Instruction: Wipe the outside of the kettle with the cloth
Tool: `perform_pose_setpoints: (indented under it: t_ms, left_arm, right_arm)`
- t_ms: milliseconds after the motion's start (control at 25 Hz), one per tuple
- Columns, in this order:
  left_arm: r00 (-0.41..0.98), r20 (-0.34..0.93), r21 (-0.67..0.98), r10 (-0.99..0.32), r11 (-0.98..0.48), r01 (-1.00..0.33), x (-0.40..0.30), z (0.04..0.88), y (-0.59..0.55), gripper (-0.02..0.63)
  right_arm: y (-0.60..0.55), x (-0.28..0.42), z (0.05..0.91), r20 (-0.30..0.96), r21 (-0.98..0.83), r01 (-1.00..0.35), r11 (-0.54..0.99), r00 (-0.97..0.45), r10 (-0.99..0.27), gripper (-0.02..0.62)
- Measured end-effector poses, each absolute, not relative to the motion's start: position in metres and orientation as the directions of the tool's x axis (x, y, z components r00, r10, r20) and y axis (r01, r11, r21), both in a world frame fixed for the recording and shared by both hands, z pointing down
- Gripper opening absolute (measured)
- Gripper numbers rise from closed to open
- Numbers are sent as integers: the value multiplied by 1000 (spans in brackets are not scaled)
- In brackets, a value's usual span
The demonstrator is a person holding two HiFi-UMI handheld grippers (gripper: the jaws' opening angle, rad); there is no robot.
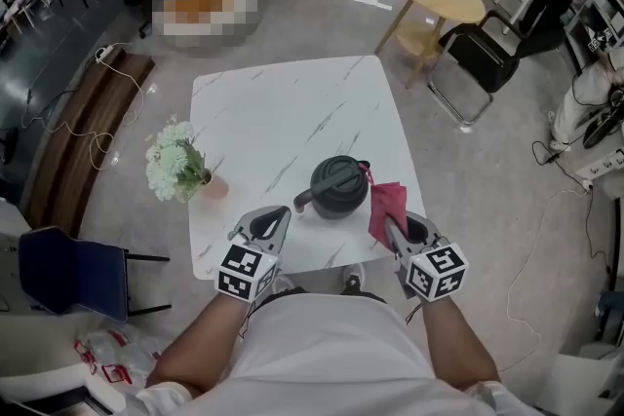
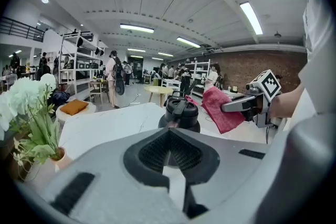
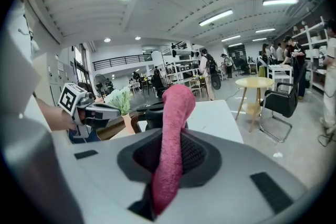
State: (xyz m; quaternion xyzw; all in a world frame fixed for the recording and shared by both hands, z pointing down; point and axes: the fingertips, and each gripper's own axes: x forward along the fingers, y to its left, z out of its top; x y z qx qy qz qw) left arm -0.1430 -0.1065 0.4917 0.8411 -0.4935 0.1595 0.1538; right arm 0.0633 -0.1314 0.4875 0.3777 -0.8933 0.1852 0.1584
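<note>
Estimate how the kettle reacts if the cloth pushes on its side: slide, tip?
Probably slides before tipping: the kettle is squat with a wide base on a smooth marble-look table. Nothing steadies it; the left claw is shut and empty, not holding it. The cloth in the right claw looks floppy, so pushes should be soft.
</note>
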Motion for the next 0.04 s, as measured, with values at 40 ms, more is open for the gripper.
perform_pose_setpoints:
  t_ms: [40]
  left_arm:
    - [460,422,92,-781,-469,-879,-144,492,-106,5]
  right_arm:
    - [-131,63,487,424,-211,-733,646,-665,-615,60]
